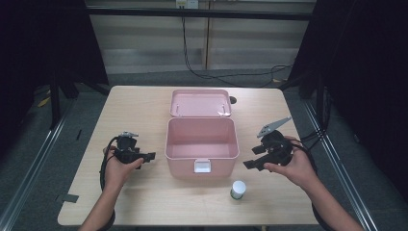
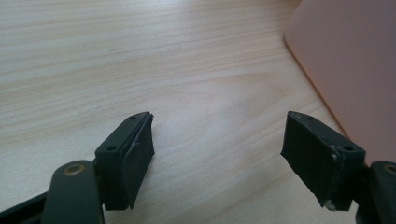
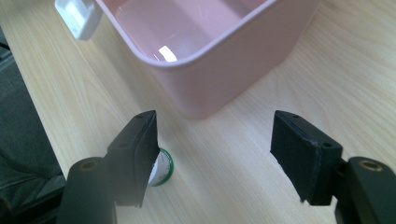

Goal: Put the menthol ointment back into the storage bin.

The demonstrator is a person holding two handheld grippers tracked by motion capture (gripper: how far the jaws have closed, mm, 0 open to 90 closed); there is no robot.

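Box (image 1: 202,144) stood open, empty; bottle (image 1: 237,189) not yet in, on surface (image 1: 144,110). Left tool (image 1: 150,157) and right tool (image 1: 251,157): jaws apart, nothing held

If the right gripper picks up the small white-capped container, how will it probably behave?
The small container stands upright on the table and looks round, so it may roll if knocked over. It looks small and probably light. Its smooth side might slip between the jaws.

Glossy pink plastic box (image 1: 202,144), matt wood table (image 1: 144,110)
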